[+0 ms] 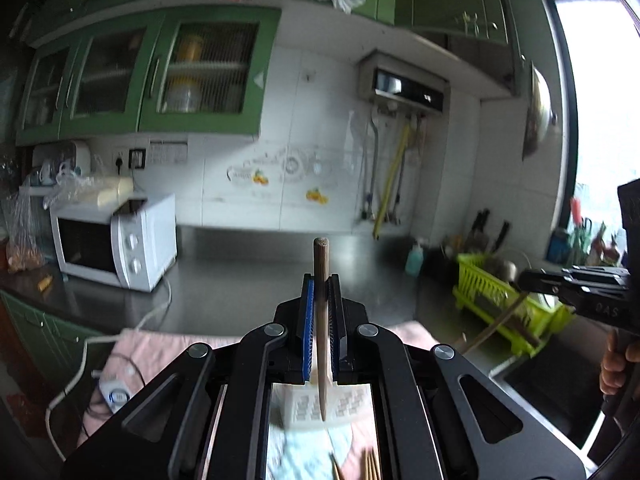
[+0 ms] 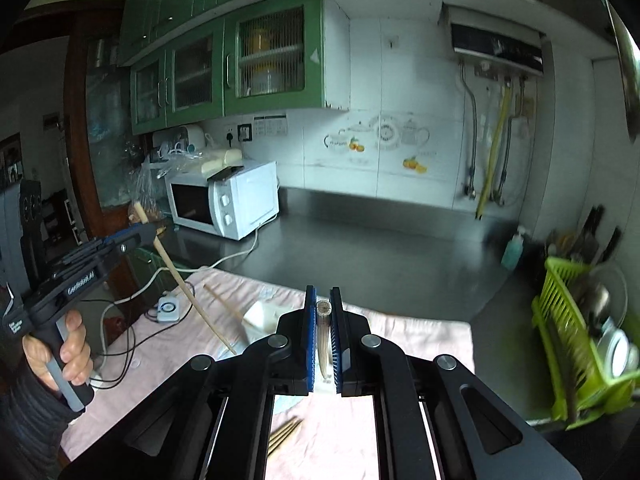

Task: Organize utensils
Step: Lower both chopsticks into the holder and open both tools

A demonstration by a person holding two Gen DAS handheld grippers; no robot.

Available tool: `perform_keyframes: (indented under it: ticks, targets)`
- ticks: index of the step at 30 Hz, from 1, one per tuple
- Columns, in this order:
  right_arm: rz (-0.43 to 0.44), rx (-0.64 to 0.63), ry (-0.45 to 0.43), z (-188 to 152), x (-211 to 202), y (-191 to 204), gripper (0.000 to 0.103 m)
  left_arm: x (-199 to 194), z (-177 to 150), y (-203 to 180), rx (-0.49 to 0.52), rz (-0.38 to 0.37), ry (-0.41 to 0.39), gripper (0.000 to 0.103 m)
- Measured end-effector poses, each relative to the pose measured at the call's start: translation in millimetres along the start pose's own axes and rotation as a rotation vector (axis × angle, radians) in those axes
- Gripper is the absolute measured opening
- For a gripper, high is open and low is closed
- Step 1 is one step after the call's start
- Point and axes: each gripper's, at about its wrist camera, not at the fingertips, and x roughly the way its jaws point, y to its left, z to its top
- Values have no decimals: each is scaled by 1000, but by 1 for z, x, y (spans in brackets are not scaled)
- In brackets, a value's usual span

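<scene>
Left wrist view: my left gripper (image 1: 322,292) clamps one chopstick (image 1: 321,320) upright at mid-shaft; my right gripper (image 2: 322,312) pinches another chopstick (image 2: 323,332). More chopsticks (image 2: 285,436) lie on the pink cloth (image 2: 420,332). Light, stiff, slippery sticks; mid-length grip likely resists pivoting.

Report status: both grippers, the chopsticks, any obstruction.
Left gripper shut on a brown wooden chopstick. Right gripper shut on a pale wooden chopstick. More chopsticks lie on the pink cloth. Nothing obstructing.

Green cabinets (image 1: 140,80), tiled wall (image 2: 400,120) (bright window (image 1: 600,100))
</scene>
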Motion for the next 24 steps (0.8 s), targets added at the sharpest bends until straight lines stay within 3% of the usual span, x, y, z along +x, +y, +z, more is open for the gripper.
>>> perform_keyframes:
  ticks: [10,15,24]
  targets:
    - [-34,-13,-23,22,32,-17,6,52,18,9,-59,55,-88,5]
    - [-28,10,3,15,63,-29,6,80,5,15,-64,81,-54,5]
    - [-11,70,97,-12,111,-40,7,109,-21,17,-43,83,74,5]
